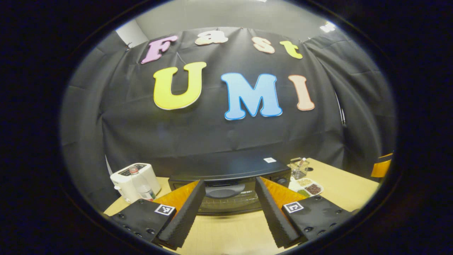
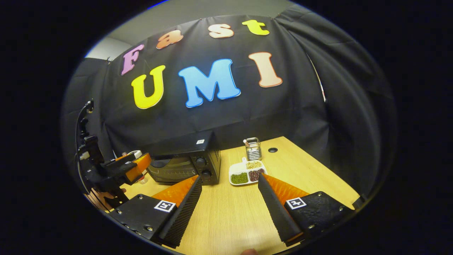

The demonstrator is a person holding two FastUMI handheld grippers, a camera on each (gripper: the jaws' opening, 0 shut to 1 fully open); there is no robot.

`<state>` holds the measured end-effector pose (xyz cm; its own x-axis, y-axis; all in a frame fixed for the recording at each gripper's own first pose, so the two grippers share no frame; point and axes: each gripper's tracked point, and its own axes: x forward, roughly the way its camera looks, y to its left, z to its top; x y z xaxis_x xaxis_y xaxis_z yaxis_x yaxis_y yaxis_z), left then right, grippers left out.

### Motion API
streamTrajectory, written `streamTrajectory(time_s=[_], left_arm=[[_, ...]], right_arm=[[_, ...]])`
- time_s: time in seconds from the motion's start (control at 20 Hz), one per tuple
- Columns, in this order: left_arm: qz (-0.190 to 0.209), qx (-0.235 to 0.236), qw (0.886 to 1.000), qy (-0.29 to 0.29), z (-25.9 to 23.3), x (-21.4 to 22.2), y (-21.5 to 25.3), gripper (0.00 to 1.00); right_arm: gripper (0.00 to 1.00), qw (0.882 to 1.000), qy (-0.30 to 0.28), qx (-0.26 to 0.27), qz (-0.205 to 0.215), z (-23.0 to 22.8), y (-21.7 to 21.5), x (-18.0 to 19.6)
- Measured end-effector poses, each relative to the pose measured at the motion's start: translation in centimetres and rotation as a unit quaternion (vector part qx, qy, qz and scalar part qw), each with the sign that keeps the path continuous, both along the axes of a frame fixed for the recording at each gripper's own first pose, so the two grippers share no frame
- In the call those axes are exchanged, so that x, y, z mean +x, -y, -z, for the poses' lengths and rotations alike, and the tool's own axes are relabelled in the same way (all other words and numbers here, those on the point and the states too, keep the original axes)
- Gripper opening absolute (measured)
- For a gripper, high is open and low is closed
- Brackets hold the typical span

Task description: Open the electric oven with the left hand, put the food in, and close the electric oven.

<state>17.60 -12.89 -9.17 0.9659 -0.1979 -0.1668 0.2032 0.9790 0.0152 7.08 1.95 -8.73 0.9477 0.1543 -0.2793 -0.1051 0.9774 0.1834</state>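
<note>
No legible text is found; a small white sticker (image 1: 269,160) on top of the electric oven (image 1: 230,177) is too small to be read.

Left gripper (image 1: 230,209) held above wooden table (image 1: 347,191), fingers spread wide, aimed at black electric oven (image 1: 230,177), door closed. White toaster (image 1: 124,177) with clear bottle (image 1: 141,186) left of oven; divided food tray (image 1: 307,187) and wire holder (image 1: 299,168) right of it.
</note>
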Motion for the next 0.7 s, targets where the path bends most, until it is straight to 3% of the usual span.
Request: streamTrajectory(time_s=[0.05,0.2,0.25,0.35,0.7], left_arm=[[-0.001,-0.005,1.0,0.006,-1.3,-1.6,0.1,0.96],[-0.013,-0.018,0.999,0.023,-4.6,-6.2,0.0,1.0],[-0.019,-0.019,0.999,0.028,-5.4,-7.6,-0.4,0.95],[-0.035,-0.022,0.998,0.038,-7.2,-10.2,-1.2,1.0],[-0.068,-0.026,0.996,0.06,-10.9,-17.4,-5.1,0.99]], right_arm=[[0.98,1.0,0.017,-0.01,-0.003,-0.9,0.3,-0.3],[0.98,0.997,0.068,-0.036,-0.016,-3.5,0.7,-1.6],[0.98,0.995,0.083,-0.043,-0.02,-4.3,0.8,-2.1],[0.98,0.992,0.115,-0.055,-0.024,-6.3,0.8,-3.1],[0.97,0.983,0.166,-0.073,-0.005,-11.1,0.5,-6.6]])
